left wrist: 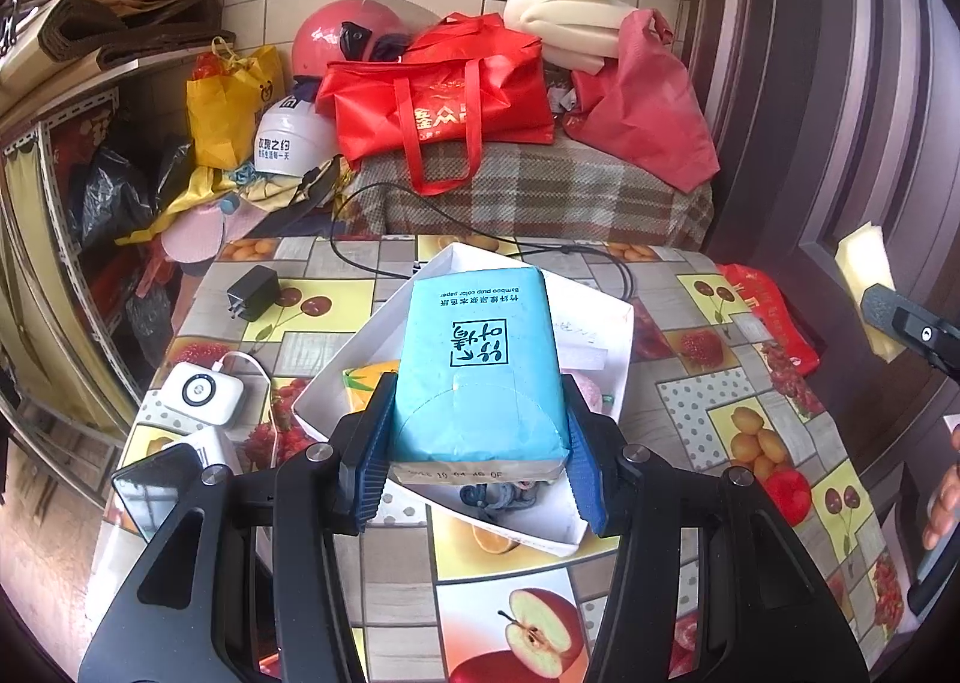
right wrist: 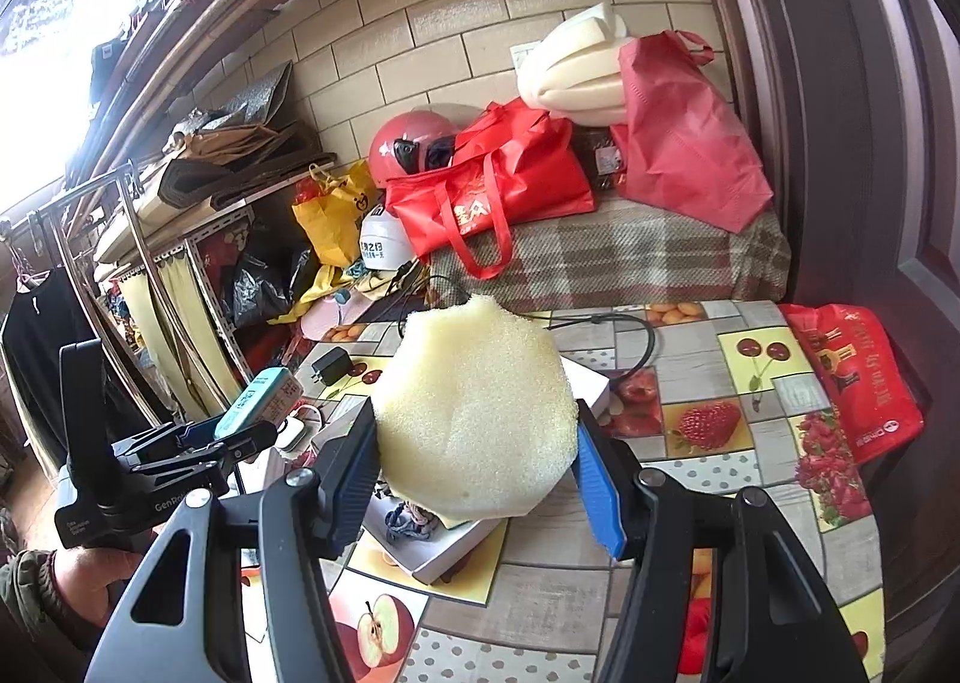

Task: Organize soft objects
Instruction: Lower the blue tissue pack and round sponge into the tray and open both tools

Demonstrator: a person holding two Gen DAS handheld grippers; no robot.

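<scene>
My left gripper (left wrist: pixel 477 458) is shut on a blue pack of tissue paper (left wrist: pixel 480 359), held above a white cardboard box (left wrist: pixel 606 317) on the table. Inside the box lie a yellow packet (left wrist: pixel 363 380), a pink item and a bundle of dark cord (left wrist: pixel 498 497). My right gripper (right wrist: pixel 477 464) is shut on a pale yellow sponge (right wrist: pixel 474 413), held over the same white box (right wrist: pixel 585 383). The left wrist view shows the sponge (left wrist: pixel 864 269) at its right edge. In the right wrist view the left gripper (right wrist: pixel 228 431) holds the blue pack (right wrist: pixel 258 398) at the left.
The table wears a fruit-print cloth (left wrist: pixel 750 419). On it lie a black charger (left wrist: pixel 252 293), a white power bank (left wrist: pixel 204 392), a phone (left wrist: pixel 159 485) and a red bag (right wrist: pixel 852 377). Behind stands a plaid-covered bench (left wrist: pixel 540 191) with red bags, helmets and foam. A dark door (left wrist: pixel 840 83) is at right.
</scene>
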